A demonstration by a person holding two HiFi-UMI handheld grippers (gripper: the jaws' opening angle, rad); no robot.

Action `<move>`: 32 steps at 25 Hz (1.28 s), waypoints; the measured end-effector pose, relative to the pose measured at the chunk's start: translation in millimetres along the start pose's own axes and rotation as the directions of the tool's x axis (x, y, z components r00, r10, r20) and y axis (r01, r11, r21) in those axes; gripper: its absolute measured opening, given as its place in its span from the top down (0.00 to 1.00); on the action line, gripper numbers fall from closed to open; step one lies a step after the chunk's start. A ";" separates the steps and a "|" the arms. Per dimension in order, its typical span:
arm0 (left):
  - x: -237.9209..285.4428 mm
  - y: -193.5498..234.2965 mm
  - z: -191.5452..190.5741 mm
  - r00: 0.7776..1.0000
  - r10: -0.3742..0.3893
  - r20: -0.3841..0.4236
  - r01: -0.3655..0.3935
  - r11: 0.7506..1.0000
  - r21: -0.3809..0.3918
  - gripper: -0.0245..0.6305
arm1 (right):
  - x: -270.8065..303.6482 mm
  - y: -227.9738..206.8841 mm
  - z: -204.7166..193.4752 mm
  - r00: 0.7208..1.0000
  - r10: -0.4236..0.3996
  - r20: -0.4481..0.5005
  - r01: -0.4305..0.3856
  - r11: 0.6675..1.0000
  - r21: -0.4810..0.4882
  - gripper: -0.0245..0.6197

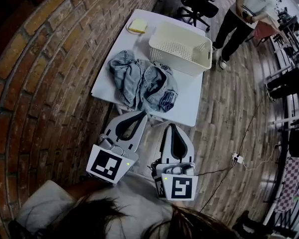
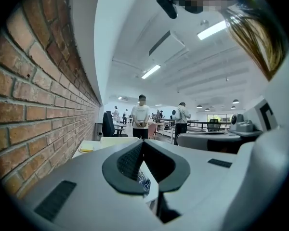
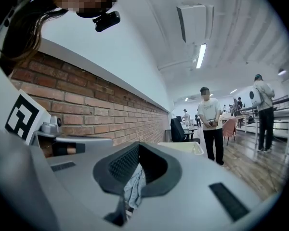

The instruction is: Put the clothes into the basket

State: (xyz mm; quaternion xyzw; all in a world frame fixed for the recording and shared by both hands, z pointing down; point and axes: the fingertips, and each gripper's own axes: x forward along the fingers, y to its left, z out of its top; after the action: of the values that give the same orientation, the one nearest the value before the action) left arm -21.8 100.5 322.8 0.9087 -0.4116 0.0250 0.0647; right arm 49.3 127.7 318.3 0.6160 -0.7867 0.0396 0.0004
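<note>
A heap of blue denim clothes [image 1: 139,83] lies on the white table [image 1: 192,106], with a white plastic basket [image 1: 182,48] just behind it at the far right. My left gripper [image 1: 141,114] and right gripper [image 1: 172,127] hover side by side just short of the table's near edge, both shut and holding nothing. In the left gripper view the jaws [image 2: 143,143] meet, and a scrap of dark printed cloth [image 2: 143,179] shows below them. Under the tips of the right gripper [image 3: 138,146], denim [image 3: 134,186] is visible, with the basket [image 3: 183,147] beyond.
A yellow pad [image 1: 137,26] sits at the table's far left corner. A brick wall [image 1: 50,73] runs along the left. A person [image 1: 244,14] stands past the basket, beside office chairs [image 1: 197,4]. A cable and power strip [image 1: 237,158] lie on the wooden floor at right.
</note>
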 end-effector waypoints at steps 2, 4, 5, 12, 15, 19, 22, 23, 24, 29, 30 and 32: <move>11.3 9.7 0.3 1.000 -0.003 -0.007 0.003 1.000 -0.008 0.96 | 13.8 -2.8 -1.8 1.000 0.000 -0.013 0.000 1.000 0.003 0.95; 22.3 18.7 2.1 1.000 -0.008 -0.014 0.007 1.000 -0.011 0.96 | 27.3 -6.7 -1.3 1.000 -0.002 -0.023 0.002 1.000 0.005 0.95; 28.1 22.7 2.9 1.000 -0.012 -0.018 0.012 1.000 -0.010 0.96 | 34.1 -9.1 -0.1 1.000 -0.005 -0.024 0.005 1.000 0.006 0.95; 70.1 48.9 6.8 0.997 -0.057 -0.047 0.057 0.998 -0.009 0.96 | 79.0 -27.5 1.4 0.998 -0.038 -0.042 0.038 0.999 0.018 0.95; 86.0 60.8 8.4 0.996 -0.075 -0.053 0.075 0.997 -0.012 0.96 | 96.9 -33.7 1.8 0.997 -0.056 -0.046 0.057 0.998 0.022 0.95; 102.7 78.5 10.7 0.994 -0.092 -0.059 0.092 0.996 -0.011 0.96 | 120.3 -37.2 1.5 0.996 -0.075 -0.051 0.077 0.997 0.026 0.95; 112.5 90.2 12.3 0.992 -0.108 -0.064 0.108 0.994 -0.014 0.96 | 135.4 -38.0 2.2 0.995 -0.090 -0.051 0.092 0.995 0.027 0.95; 115.3 93.3 12.8 0.991 -0.115 -0.065 0.114 0.993 -0.016 0.96 | 139.4 -38.2 2.3 0.994 -0.095 -0.051 0.097 0.995 0.027 0.95; 117.8 96.1 12.9 0.990 -0.122 -0.065 0.121 0.993 -0.019 0.96 | 143.0 -38.4 2.6 0.994 -0.101 -0.050 0.102 0.994 0.026 0.95; 127.8 106.6 8.6 0.986 -0.148 -0.071 0.145 0.988 -0.045 0.96 | 152.5 -39.3 -2.6 0.991 -0.120 -0.064 0.122 0.992 0.026 0.95; 128.9 107.9 8.8 0.987 -0.148 -0.067 0.145 0.989 -0.041 0.96 | 153.6 -40.0 -4.3 0.990 -0.119 -0.070 0.121 0.992 0.025 0.95; 129.3 109.9 6.8 0.987 -0.147 -0.068 0.145 0.989 -0.037 0.96 | 154.6 -41.1 -7.2 0.990 -0.112 -0.081 0.114 0.993 0.018 0.95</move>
State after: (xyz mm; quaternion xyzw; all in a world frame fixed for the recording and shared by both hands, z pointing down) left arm -19.2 -68.5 339.5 0.9339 -0.3417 0.0456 0.0951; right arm 51.6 -31.5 335.6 0.6577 -0.7493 0.0731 0.0269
